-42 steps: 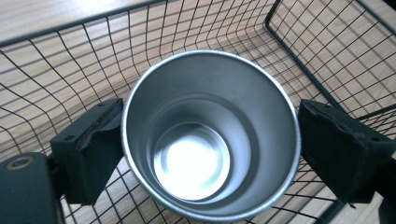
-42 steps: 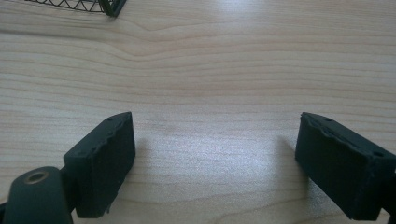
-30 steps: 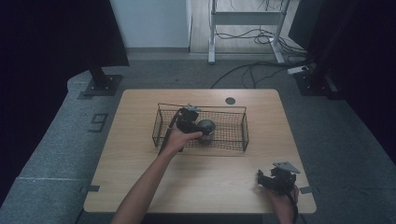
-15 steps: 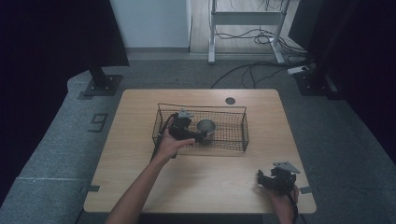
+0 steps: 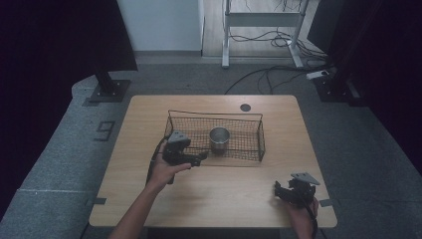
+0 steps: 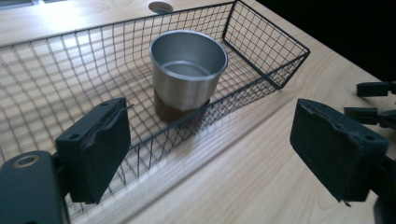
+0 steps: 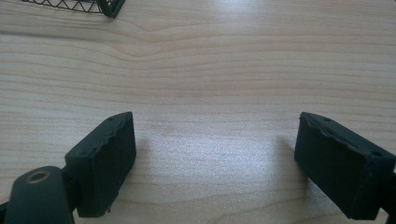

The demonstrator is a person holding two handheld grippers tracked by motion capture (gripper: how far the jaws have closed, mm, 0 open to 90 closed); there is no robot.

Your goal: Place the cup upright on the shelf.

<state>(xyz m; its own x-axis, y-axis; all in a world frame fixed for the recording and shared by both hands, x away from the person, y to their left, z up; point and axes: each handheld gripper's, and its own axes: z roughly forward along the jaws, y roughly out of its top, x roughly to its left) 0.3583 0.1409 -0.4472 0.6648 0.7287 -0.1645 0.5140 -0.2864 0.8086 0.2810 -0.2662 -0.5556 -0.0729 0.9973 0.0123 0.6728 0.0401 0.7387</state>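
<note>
A steel cup [image 5: 219, 139] stands upright inside a black wire basket [image 5: 251, 119] at the table's middle. My left gripper [image 5: 201, 159] is just outside the basket's front wall, at its left part, open and holding nothing. In the left gripper view the cup [image 6: 187, 70] sits beyond the mesh of the basket [image 6: 261, 79], ahead of the wide-apart jaws of my left gripper [image 6: 217, 144]. My right gripper [image 5: 278, 191] rests near the table's front right corner. In its own view my right gripper [image 7: 229, 158] is open over bare wood.
The wooden table [image 5: 149, 114] has a round cable hole [image 5: 245, 107] behind the basket. A corner of the basket [image 7: 105, 7] shows at the top left of the right gripper view. The other gripper [image 6: 373, 102] shows at the left gripper view's right edge.
My left gripper has drawn back from over the basket beside the cup to the near-left, outside the front wall. The cup stays in place. My right gripper has not moved.
</note>
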